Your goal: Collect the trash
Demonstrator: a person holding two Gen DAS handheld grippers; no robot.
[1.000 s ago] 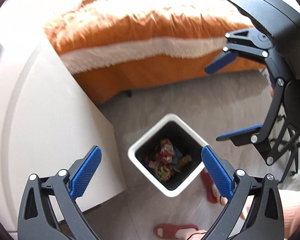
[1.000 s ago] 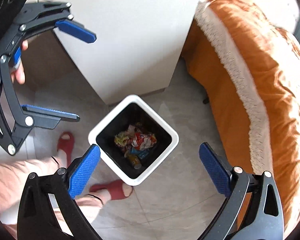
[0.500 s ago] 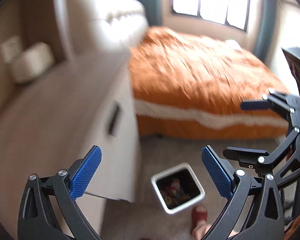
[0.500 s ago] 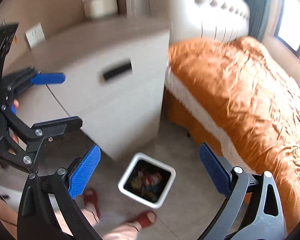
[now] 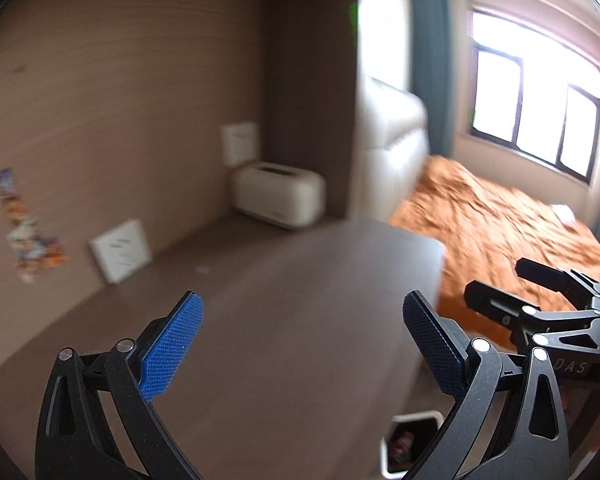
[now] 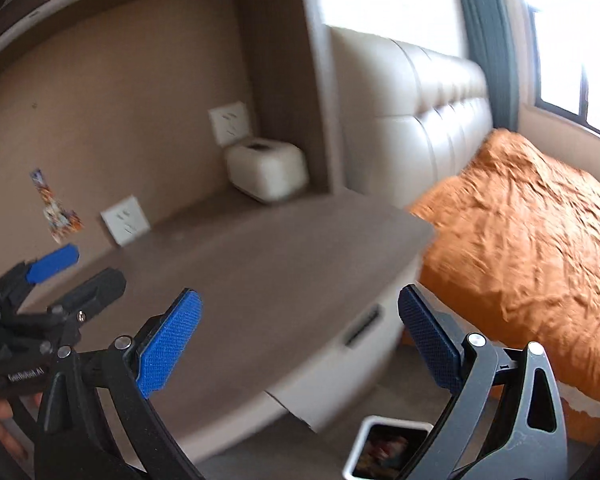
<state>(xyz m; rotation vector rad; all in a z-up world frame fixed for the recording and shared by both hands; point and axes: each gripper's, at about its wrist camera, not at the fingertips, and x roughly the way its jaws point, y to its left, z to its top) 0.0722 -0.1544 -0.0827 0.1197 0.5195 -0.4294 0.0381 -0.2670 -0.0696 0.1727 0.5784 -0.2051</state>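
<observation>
Both hand-held grippers (image 5: pixel 302 336) (image 6: pixel 300 332) seemingly level, agape.

Daylight from window (image 5: pixel 536 108), blown out with glare. Alcove dim, brown. Motion blur throughout; gripper fingers (image 5: pixel 172 344) sharp. Fisheye bending, dark vignette at corners.

Left gripper (image 5: pixel 302 344) and right gripper (image 6: pixel 300 340) both hang level, side by side, fingers spread wide, empty.
</observation>
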